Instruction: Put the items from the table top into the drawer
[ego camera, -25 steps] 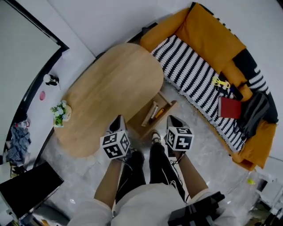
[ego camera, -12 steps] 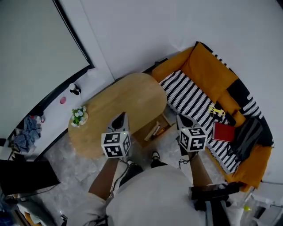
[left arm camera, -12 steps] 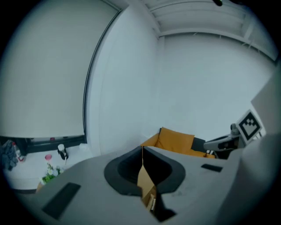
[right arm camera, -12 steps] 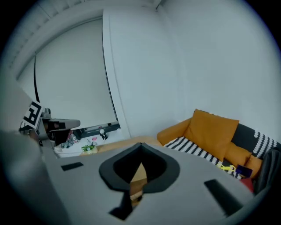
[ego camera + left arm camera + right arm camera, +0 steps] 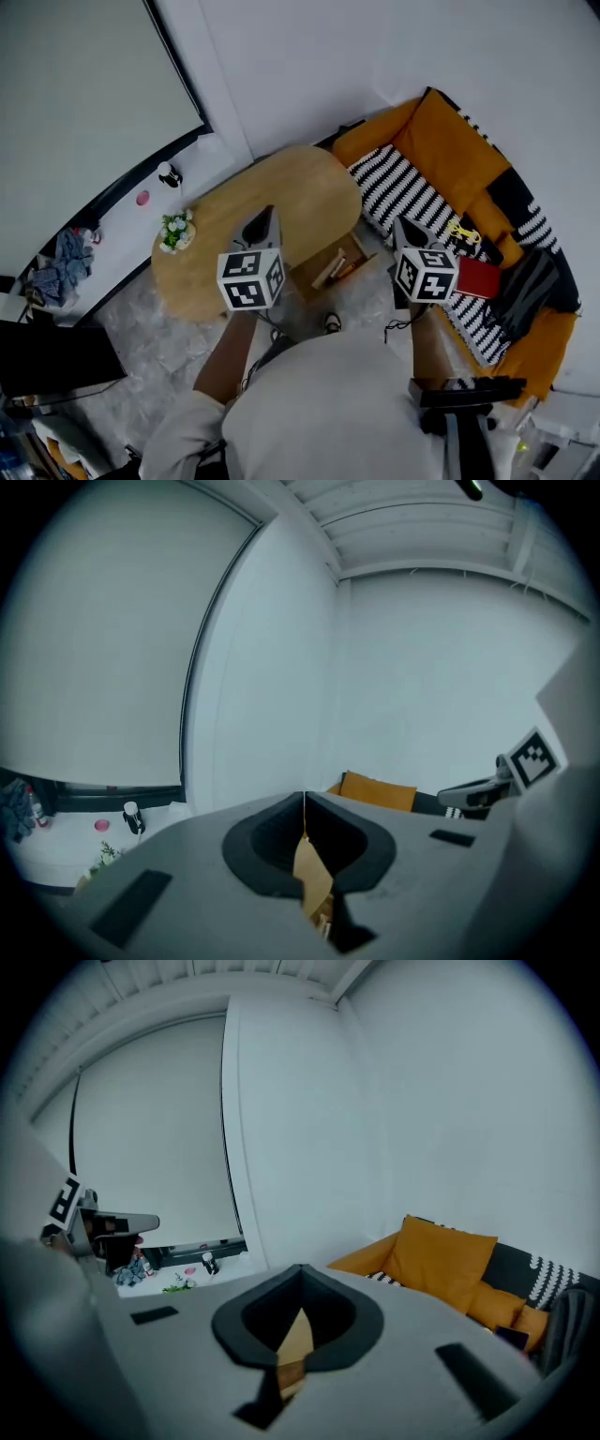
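Fingers [image 5: 267, 846] of the left gripper [image 5: 264, 217] and the right gripper [image 5: 405, 227] are clenched on nothing above the worktop [image 5: 272, 202], where the sole item, a small flower pot [image 5: 176, 232] at the left end, well apart from the open drawer [image 5: 314, 277], looks light, tippy and fragile, best pinched by its wall beneath the blossoms.

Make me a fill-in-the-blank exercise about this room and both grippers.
1. The left gripper and right gripper both have their jaws ___, holding nothing.
2. A small potted ___ stands on the wooden table.
3. The drawer under the table stands ___.
4. The red book lies on the orange ___.
Missing words: shut; plant; open; sofa.
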A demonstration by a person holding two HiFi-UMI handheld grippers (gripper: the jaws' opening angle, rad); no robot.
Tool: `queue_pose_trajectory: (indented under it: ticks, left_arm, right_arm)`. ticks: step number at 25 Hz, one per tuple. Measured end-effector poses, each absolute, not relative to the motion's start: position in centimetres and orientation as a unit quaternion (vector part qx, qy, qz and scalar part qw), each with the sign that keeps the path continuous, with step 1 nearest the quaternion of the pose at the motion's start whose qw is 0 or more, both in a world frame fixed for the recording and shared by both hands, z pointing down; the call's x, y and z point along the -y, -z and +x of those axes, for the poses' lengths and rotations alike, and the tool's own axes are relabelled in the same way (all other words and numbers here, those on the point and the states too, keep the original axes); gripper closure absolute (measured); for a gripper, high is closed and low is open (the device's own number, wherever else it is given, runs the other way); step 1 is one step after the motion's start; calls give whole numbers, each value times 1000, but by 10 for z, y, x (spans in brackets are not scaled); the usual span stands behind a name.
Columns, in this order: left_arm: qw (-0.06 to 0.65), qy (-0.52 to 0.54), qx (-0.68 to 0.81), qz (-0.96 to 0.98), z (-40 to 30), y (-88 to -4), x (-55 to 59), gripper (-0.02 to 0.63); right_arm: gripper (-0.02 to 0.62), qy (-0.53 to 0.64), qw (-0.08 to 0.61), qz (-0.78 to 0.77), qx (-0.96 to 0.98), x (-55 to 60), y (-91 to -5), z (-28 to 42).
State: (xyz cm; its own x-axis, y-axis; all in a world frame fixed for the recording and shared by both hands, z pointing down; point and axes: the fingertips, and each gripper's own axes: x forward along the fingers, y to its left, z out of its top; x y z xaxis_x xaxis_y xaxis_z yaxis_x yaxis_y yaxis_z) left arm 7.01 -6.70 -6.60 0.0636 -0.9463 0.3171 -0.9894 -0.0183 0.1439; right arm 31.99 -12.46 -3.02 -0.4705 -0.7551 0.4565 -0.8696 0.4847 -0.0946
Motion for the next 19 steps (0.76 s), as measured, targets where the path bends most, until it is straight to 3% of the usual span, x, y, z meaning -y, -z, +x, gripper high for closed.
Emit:
queue_pose_trajectory:
  ticks: [19]
  left_arm:
    - [168, -62, 675, 716, 66, 70, 69, 595]
  right_arm:
    - [603, -172, 181, 486, 838, 126, 26, 301]
